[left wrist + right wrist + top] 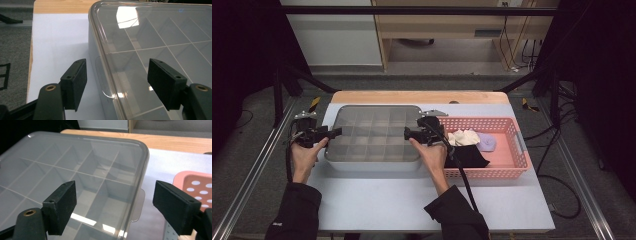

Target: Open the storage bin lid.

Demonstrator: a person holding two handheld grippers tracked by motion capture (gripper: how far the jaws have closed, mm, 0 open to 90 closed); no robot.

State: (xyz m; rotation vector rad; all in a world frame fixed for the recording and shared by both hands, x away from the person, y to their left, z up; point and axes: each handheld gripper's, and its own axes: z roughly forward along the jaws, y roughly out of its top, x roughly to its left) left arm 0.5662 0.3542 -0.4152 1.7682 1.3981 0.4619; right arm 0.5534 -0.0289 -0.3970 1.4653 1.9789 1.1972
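Observation:
A clear lidded box [372, 135] with many square compartments lies in the middle of the table. My left gripper [335, 132] is at the box's left edge, open. In the left gripper view it [117, 75] straddles the lid's rim [100, 50], one jaw over the table and the other over the lid. My right gripper [408, 133] is at the box's right edge, also open. In the right gripper view it [113, 197] straddles the lid's right rim [143, 165] above a small lid tab [139, 205]. Neither gripper holds anything.
A pink perforated basket [518, 150] stands right of the box, touching it, and holds a white cloth [462, 136], a purple item [486, 142] and a black cloth [472, 156]. Its corner [197, 185] appears beside my right jaw. The light mat [387, 200] lies bare in front.

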